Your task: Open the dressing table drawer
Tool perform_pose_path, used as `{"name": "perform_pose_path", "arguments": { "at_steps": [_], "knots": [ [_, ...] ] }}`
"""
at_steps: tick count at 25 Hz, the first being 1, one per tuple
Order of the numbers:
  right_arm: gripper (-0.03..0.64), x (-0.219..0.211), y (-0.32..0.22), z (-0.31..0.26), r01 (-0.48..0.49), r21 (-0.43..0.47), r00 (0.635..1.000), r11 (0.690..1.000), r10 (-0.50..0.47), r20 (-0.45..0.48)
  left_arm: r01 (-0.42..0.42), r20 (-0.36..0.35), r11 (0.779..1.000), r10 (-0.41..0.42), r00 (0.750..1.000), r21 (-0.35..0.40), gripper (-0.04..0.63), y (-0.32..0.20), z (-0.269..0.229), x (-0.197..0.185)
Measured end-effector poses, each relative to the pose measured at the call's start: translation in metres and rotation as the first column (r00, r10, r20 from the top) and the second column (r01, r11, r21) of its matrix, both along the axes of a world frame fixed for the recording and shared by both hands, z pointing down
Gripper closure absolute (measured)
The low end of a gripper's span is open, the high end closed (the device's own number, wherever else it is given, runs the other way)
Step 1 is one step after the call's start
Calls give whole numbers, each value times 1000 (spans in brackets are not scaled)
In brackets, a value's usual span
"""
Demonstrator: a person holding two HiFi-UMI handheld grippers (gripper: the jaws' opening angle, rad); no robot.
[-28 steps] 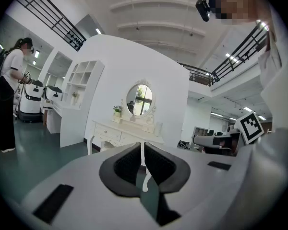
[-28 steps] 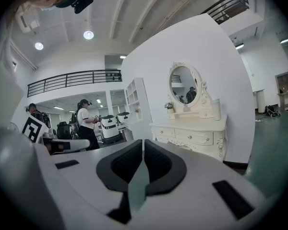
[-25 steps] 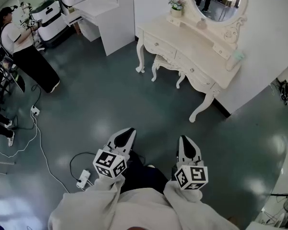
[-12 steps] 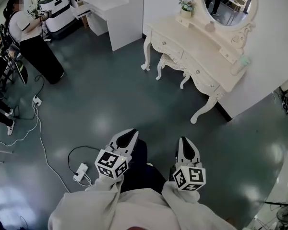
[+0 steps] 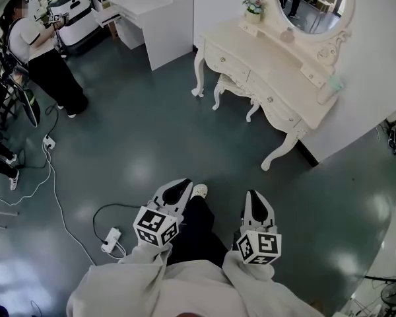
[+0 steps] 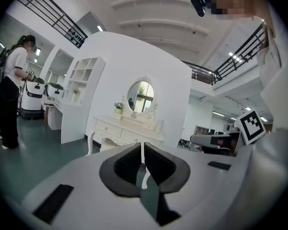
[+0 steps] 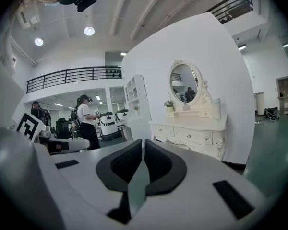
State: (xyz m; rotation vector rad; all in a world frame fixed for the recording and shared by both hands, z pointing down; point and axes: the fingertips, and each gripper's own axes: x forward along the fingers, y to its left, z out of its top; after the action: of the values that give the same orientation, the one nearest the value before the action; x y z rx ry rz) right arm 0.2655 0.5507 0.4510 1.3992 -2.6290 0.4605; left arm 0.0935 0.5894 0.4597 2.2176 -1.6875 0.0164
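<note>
The head view's top edge is cutting off the mirror (image 5: 308, 2) above the bench (image 5: 277, 65), and the bench top is hiding most of the stool (image 5: 226, 84). The drawer knobs (image 5: 270, 100) are showing only as tiny dots. Sleeves (image 5: 135, 266) are covering the 2 hands behind the left tool (image 5: 177, 187) and right tool (image 5: 254, 197). In the left gripper view, this tool is blocking the bench's lower part.

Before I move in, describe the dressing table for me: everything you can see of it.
The dressing table is cream-white and looks like painted wood, with carved trim and curved legs. An oval mirror in an ornate frame stands on its back. Its front drawers, with small knobs, all look shut. A potted flower sits at the left end, a pale green container at the right. It stands against the white wall on the dark floor, a matching stool tucked under it.
</note>
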Motion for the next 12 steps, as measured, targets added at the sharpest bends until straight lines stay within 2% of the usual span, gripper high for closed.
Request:
{"name": "perform_pose_path", "arguments": {
  "at_steps": [12],
  "knots": [
    [575,-12,-57,0,13,-24,1000,1000,-12,11,28,20,1000,-28,999,-4,561,-60,-3,-16]
  ]
}}
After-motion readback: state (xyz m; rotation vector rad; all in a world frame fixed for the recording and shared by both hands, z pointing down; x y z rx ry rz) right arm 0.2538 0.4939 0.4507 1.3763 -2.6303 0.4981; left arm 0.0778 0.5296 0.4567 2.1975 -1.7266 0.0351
